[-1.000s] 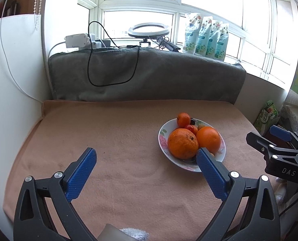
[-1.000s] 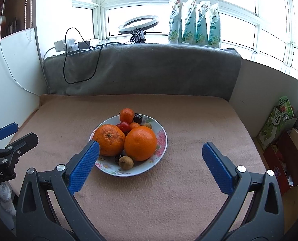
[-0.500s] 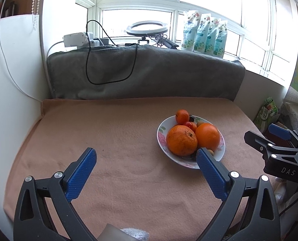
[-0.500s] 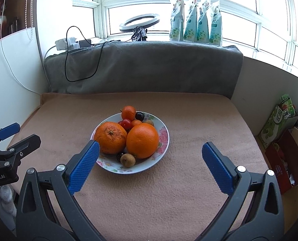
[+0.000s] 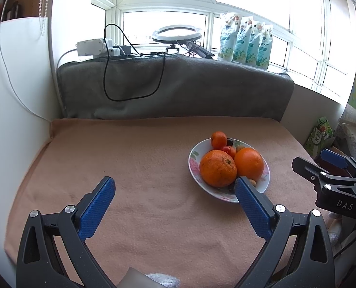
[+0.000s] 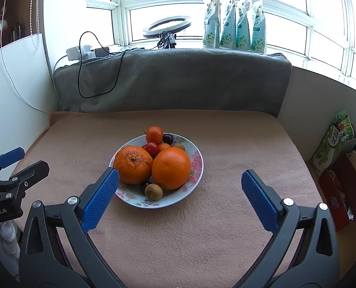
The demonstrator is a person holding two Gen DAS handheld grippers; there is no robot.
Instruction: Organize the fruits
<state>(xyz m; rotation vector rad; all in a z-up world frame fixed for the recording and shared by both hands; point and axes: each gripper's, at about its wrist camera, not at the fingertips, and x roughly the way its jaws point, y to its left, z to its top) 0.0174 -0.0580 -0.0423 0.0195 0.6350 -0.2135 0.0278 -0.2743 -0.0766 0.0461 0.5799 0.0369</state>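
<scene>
A flowered white plate [image 6: 197, 165] [image 5: 193, 160] sits on the peach cloth and holds two big oranges [image 6: 132, 164] [image 6: 171, 168], a small mandarin [image 6: 154, 134], a cherry tomato [image 6: 151, 147], a dark cherry [image 6: 167, 138] and a kiwi [image 6: 153, 191]. My right gripper [image 6: 178, 192] is open and empty, just short of the plate's near rim. My left gripper [image 5: 174, 194] is open and empty too, left of and nearer than the plate, its right fingertip [image 5: 244, 187] overlapping the plate's edge in view. Each gripper shows in the other's view, the right gripper [image 5: 331, 177] and the left gripper [image 6: 12, 172].
A grey blanket [image 6: 173, 79] covers the ledge behind the table, with a black cable [image 6: 93, 72], a ring light [image 6: 167, 24] and several pouches [image 6: 234, 24] on the sill. A white panel [image 5: 14, 96] bounds the left. Cartons [image 6: 334, 144] stand off the right edge.
Both wrist views have shifted slightly: the plate sits a little higher and more to the right in the right wrist view. Both grippers stay open.
</scene>
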